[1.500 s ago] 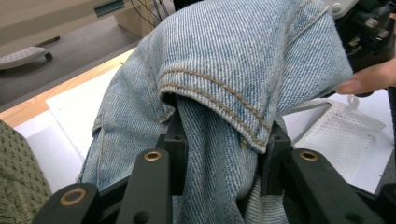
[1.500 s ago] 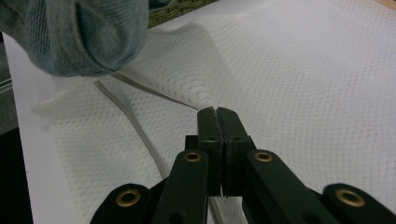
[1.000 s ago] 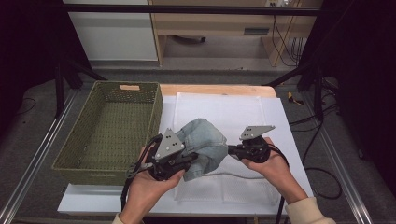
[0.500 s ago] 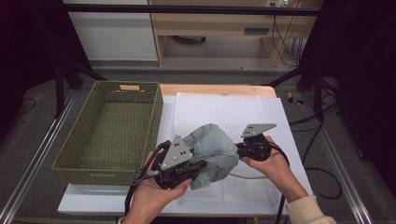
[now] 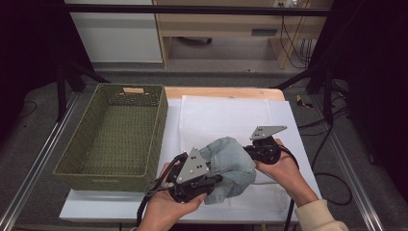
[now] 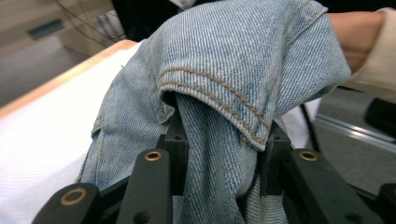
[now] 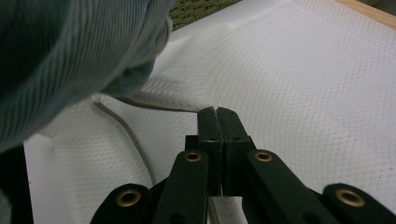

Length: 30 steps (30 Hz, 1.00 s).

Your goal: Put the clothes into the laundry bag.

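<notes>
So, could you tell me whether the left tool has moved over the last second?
Yes. The left tool has drawn back toward the person's edge of the table, away from the basket's far end, carrying the jeans with it.

We seem to be in a lab or recording studio: the wooden-edged table under a white mesh cloth (image 5: 226,115) sits inside a black metal frame (image 5: 202,9), with dark curtains on either side, loose black cables (image 5: 291,38) beyond it, and grey carpet below.

Faded blue denim garment (image 5: 231,161), olive-green woven basket (image 5: 115,134), white dimpled mat (image 5: 226,118)
</notes>
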### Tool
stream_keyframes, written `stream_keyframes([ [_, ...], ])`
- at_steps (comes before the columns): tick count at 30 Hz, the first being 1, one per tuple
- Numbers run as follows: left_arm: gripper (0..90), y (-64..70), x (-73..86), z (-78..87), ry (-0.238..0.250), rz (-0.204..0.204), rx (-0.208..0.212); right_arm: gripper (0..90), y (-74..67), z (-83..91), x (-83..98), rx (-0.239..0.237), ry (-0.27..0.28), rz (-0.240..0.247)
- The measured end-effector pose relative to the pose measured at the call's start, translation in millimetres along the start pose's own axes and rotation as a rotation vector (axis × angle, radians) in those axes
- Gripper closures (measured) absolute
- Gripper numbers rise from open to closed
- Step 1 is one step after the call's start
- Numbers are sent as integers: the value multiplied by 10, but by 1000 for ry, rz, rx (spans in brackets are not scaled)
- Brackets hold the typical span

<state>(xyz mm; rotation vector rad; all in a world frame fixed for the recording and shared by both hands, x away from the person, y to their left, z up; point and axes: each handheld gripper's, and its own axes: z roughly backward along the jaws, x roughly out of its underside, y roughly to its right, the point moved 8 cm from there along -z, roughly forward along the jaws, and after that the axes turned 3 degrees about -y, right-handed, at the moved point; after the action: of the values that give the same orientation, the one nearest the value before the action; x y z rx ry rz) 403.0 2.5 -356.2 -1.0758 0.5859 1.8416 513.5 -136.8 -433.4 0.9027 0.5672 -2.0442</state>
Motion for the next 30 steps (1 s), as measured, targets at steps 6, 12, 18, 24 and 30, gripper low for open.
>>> stream_keyframes([
  [6, 642, 72, 68, -69, -3, -8, 27, 894, 36, 26, -5, 10, -4, -1],
  [12, 642, 142, 106, -147, -19, -22, 44, 894, 84, 33, -28, 14, -4, -8],
  [18, 642, 163, 164, -314, -53, -51, 30, 895, 104, 14, -24, 17, -8, -4],
  [24, 642, 143, 198, -427, -57, -54, 21, 895, 123, 19, -27, 26, -15, -6],
  [30, 642, 160, 238, -444, -37, -16, 51, 895, 154, 66, -65, 33, -2, -7],
])
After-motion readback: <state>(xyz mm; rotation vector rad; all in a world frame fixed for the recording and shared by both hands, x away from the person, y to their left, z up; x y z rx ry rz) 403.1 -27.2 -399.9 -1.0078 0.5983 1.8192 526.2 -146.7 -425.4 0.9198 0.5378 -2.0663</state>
